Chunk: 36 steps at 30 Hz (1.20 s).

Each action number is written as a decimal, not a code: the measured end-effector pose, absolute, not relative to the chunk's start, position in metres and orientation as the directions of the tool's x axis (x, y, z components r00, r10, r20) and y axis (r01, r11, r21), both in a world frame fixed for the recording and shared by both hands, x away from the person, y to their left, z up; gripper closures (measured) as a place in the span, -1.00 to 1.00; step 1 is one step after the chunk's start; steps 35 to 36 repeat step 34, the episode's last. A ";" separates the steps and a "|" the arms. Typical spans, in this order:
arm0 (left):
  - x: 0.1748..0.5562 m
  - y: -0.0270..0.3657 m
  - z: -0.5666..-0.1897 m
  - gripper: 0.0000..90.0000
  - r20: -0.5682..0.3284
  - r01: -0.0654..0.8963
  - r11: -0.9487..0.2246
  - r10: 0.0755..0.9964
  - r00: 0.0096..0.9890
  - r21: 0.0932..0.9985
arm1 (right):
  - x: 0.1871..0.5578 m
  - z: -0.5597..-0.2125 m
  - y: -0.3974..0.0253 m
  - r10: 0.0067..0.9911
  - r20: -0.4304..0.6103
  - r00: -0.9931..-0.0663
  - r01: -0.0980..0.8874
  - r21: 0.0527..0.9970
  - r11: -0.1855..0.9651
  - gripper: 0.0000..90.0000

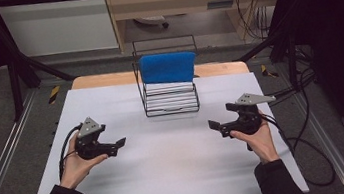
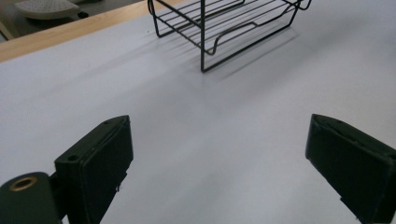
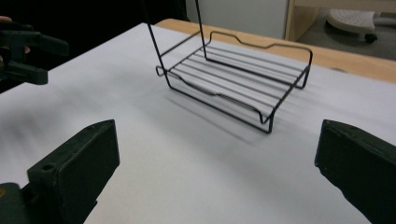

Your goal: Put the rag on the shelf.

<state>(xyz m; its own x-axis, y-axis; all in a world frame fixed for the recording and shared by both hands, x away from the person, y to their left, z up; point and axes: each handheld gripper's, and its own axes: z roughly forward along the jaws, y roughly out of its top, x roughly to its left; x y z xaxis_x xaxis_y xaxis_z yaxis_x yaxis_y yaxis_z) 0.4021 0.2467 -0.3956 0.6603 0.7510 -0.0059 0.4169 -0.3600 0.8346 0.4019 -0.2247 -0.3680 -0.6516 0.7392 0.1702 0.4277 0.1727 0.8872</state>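
In the high view, the blue cloth (image 1: 167, 68) draped over the wire rack (image 1: 170, 99) hides the rack's upper back bars. The rack (image 2: 229, 28) is cut off by the top edge of the left gripper view, and its upright rods (image 3: 198, 28) leave the top of the right gripper view. There, the left hand-held gripper (image 3: 25, 51) is cropped at the upper left edge.
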 end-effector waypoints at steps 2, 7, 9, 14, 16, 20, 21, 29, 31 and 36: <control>0.397 0.251 -0.401 -0.83 0.002 0.414 -0.364 0.752 0.659 0.835 | 0.399 -0.377 -0.229 0.734 0.183 -0.654 0.443 0.879 0.175 -0.99; 0.385 0.260 -0.415 -0.83 -0.002 0.423 -0.372 0.749 0.662 0.826 | 0.391 -0.396 -0.240 0.727 0.191 -0.660 0.461 0.867 0.191 -0.99; 0.382 0.264 -0.421 -0.83 0.003 0.428 -0.379 0.751 0.660 0.821 | 0.388 -0.404 -0.246 0.726 0.192 -0.661 0.466 0.863 0.196 -0.99; 0.376 0.272 -0.432 -0.83 0.004 0.441 -0.394 0.749 0.663 0.807 | 0.379 -0.420 -0.259 0.730 0.201 -0.653 0.482 0.854 0.197 -0.98; 0.374 0.274 -0.435 -0.83 0.004 0.442 -0.397 0.747 0.665 0.804 | 0.376 -0.426 -0.264 0.733 0.211 -0.646 0.494 0.849 0.191 -0.99; 0.370 0.278 -0.440 -0.83 0.007 0.445 -0.395 0.754 0.656 0.804 | 0.370 -0.436 -0.273 0.738 0.204 -0.643 0.502 0.840 0.206 -0.99; 0.369 0.279 -0.441 -0.83 0.009 0.445 -0.392 0.759 0.651 0.805 | 0.368 -0.438 -0.274 0.738 0.208 -0.642 0.508 0.837 0.205 -0.99; 0.365 0.286 -0.447 -0.83 0.006 0.454 -0.386 0.767 0.641 0.803 | 0.363 -0.447 -0.278 0.736 0.179 -0.653 0.509 0.823 0.252 -0.98; 0.364 0.285 -0.447 -0.83 0.005 0.455 -0.388 0.766 0.643 0.802 | 0.363 -0.448 -0.277 0.734 0.177 -0.656 0.512 0.819 0.260 -0.98; 0.364 0.285 -0.448 -0.83 0.008 0.455 -0.390 0.766 0.643 0.801 | 0.363 -0.447 -0.277 0.734 0.179 -0.655 0.512 0.820 0.256 -0.98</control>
